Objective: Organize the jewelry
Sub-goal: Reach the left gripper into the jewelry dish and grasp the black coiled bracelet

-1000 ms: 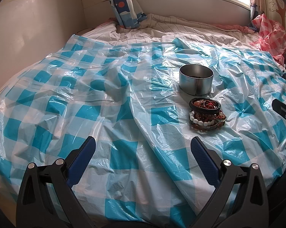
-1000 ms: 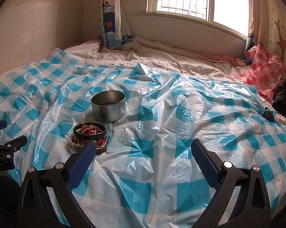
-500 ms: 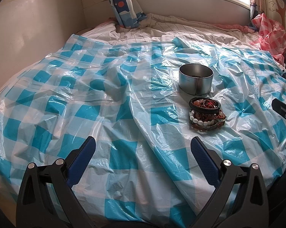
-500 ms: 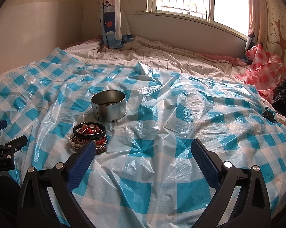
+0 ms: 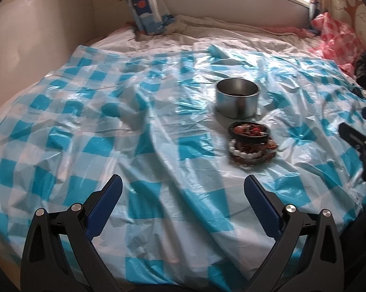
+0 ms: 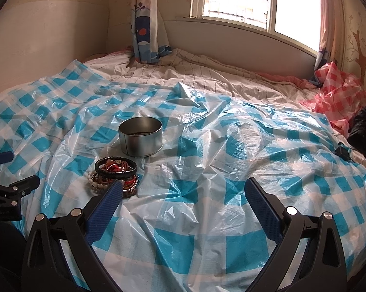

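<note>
One heap of bracelets (image 6: 115, 175) lies flat on the blue-checked plastic sheet (image 6: 207, 194), well in from its edges, rings facing up — no long axis. Beside it an open metal tin (image 6: 141, 136) stands upright, contents hard to make out. Left gripper (image 5: 183, 192) and right gripper (image 6: 183, 192) gape wide, empty.
</note>
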{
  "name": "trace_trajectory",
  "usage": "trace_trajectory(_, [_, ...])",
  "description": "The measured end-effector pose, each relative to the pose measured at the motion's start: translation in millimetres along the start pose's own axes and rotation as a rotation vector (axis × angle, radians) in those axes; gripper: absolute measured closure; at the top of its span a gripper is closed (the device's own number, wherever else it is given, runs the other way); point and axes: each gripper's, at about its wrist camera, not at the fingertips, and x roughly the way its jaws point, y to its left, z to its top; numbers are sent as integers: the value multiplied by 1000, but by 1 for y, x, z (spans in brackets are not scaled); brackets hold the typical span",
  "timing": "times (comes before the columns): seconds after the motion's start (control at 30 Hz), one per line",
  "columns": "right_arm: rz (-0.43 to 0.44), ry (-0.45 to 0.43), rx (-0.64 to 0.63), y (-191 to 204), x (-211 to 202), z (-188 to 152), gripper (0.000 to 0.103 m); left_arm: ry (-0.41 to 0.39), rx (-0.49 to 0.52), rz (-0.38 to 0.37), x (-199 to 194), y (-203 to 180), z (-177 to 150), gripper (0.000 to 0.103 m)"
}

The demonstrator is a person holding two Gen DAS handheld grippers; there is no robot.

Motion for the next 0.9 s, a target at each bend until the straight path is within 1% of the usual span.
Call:
trace_trajectory(0.1, [16,15,-29,6,2,-1,7,-2,9,-39,3,-6,6,7])
trace_trajectory(0.2, [44,38,-32,6,7,2,7,-13,-6,-106,11,-11,15,7])
trace_trajectory(0.3, [82,66,-9,2,16,4,7,-11,-3,-127,28,-21,25,7])
trace_trajectory(0.37, [82,70,3,0,22,6,7,-1,0,-142,39,-27,32,9])
trace_trajectory(0.43, [63,74,1,1,26,7,7,16,-18,-171,51,-30,40,13])
trace_trajectory(0.47, [57,76,0,1,27,8,7,26,-29,-187,58,-32,44,14])
trace_trajectory(0.5, [48,77,-2,2,29,8,7,37,-50,-219,65,-31,49,16])
trace_trajectory(0.53, [43,78,-1,2,29,8,7,49,-60,-229,71,-32,52,22])
trace_trajectory(0.67, [42,81,12,-3,31,9,7,96,-119,-266,99,-33,63,38])
trace_trajectory(0.73, [45,82,19,-4,31,10,7,118,-127,-267,108,-34,65,47])
trace_trajectory(0.77, [45,83,20,-5,32,10,7,128,-126,-273,112,-35,65,50])
trace_trajectory(0.83, [46,82,18,-5,31,10,7,159,-135,-297,123,-37,64,63])
trace_trajectory(0.87, [46,82,18,-5,31,10,7,169,-143,-312,125,-35,62,67])
trace_trajectory(0.9, [47,81,17,-5,32,10,7,183,-158,-326,129,-33,60,73])
